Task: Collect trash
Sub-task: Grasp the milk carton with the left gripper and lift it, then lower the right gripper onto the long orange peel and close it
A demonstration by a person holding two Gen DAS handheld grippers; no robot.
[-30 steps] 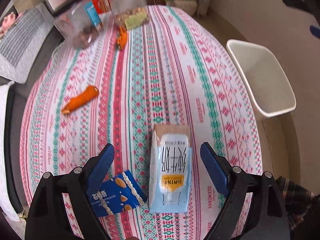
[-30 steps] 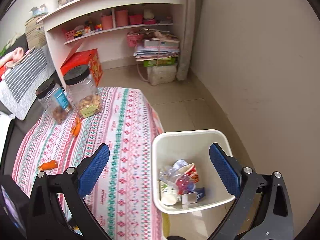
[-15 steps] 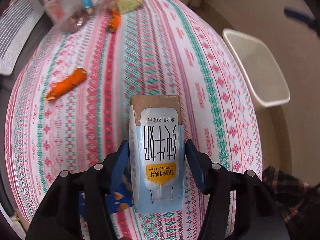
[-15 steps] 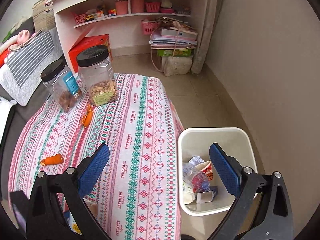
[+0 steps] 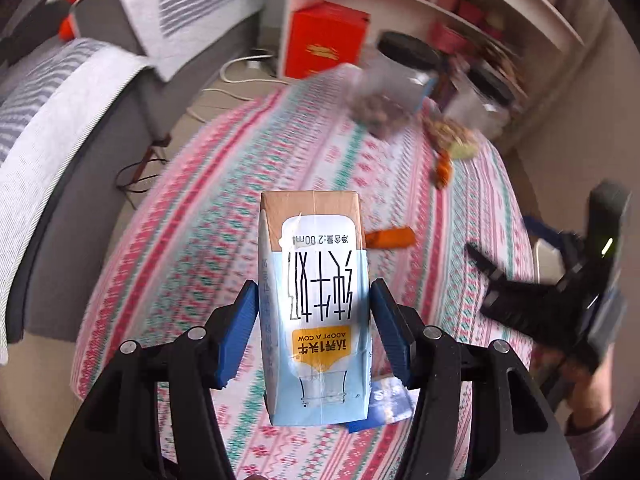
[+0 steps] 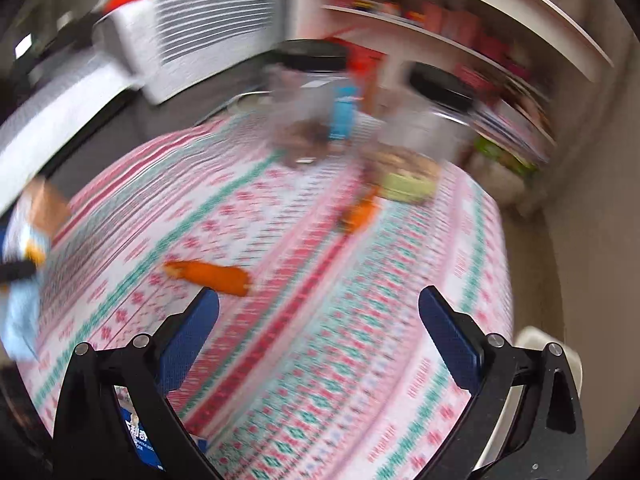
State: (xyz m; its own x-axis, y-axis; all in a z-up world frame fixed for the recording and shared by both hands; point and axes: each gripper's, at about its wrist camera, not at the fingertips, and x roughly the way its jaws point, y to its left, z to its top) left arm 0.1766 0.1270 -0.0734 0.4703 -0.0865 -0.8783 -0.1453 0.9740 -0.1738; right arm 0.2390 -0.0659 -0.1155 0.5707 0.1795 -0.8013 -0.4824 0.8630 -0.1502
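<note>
Left wrist view shows the pale-blue and brown rectangular paper milk carton (image 5: 316, 304) pinched between the blue ribbed pads (image 5: 238, 336) of the left gripper (image 5: 314, 332), held clear above the pink, red and green patterned tablecloth (image 5: 224, 200). Under the carton's near end peeks a dark-blue snack wrapper (image 5: 384, 408); beyond its far end lies an orange carrot-shaped piece (image 5: 390, 237). To the right hangs the black right gripper (image 5: 532, 304), blurred. Right wrist view adds that gripper's (image 6: 318, 320) jaws spread wide over bare cloth, nothing between them, and the white plastic bin's rim (image 6: 536, 338) past the table edge at right.
</note>
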